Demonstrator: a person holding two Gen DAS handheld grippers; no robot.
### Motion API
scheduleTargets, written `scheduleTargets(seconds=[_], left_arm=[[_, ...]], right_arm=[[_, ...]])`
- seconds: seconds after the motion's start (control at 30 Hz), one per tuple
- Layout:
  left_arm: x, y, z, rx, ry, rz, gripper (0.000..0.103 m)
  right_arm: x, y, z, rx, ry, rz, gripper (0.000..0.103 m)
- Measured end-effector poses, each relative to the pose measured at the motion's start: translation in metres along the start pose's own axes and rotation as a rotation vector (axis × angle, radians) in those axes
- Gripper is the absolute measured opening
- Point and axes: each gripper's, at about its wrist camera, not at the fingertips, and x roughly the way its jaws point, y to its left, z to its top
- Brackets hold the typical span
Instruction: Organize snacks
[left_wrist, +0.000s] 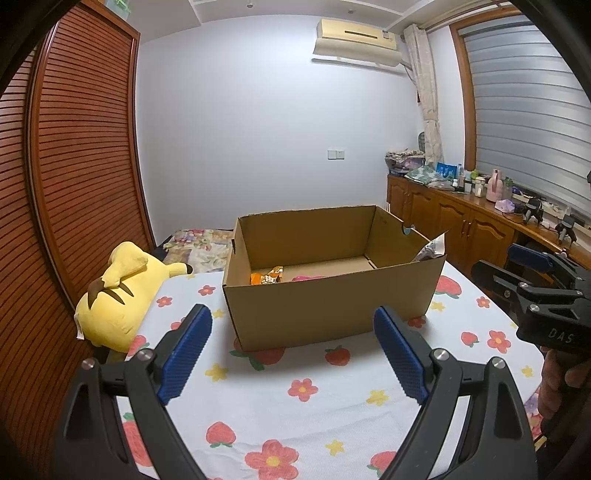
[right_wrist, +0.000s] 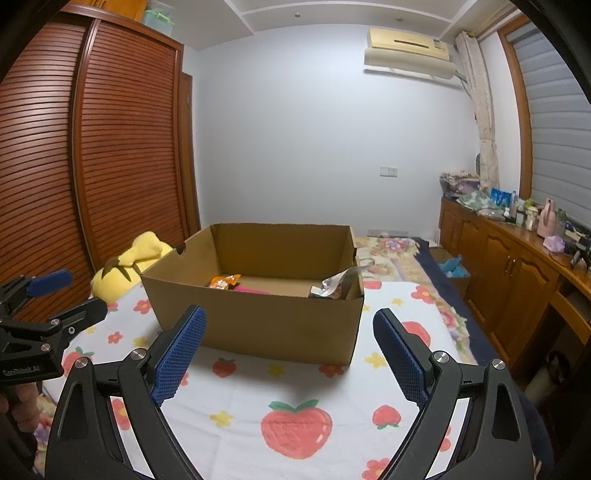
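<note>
Left gripper (left_wrist: 291, 350), right gripper (right_wrist: 290, 350): jaws released, empty; right body (left_wrist: 554, 321) marked "DAS".

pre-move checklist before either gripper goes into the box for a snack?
1. Left gripper open, nothing held: ok.
2. Right gripper open, nothing held: ok.
3. Box top open, upright on the bedspread: ok.
4. Snacks located: orange packet and pink item on the box floor toward its left, silver packet leaning in the right near corner: ok.
5. Full contents visible: cannot tell, the near wall hides the front of the floor in both views.
6. Grippers apart from each other, both short of the box: ok.
</note>
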Motion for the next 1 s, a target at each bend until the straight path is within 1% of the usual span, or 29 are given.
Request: scheduleTargets(seconds=[0.37,1.0], left_arm=[[-0.0032,0.0014,0.0003,-0.003,-0.01,0.005,0.091],[0.0034,0.006,-0.0043,-0.01,0.005,0.014,0.092]], right_arm=[[0.0014,-0.0007,-0.0012,0.003,0.001,-0.002,0.094],[0.001,-0.0051,-0.0021,0.013,0.0,0.003,0.094]])
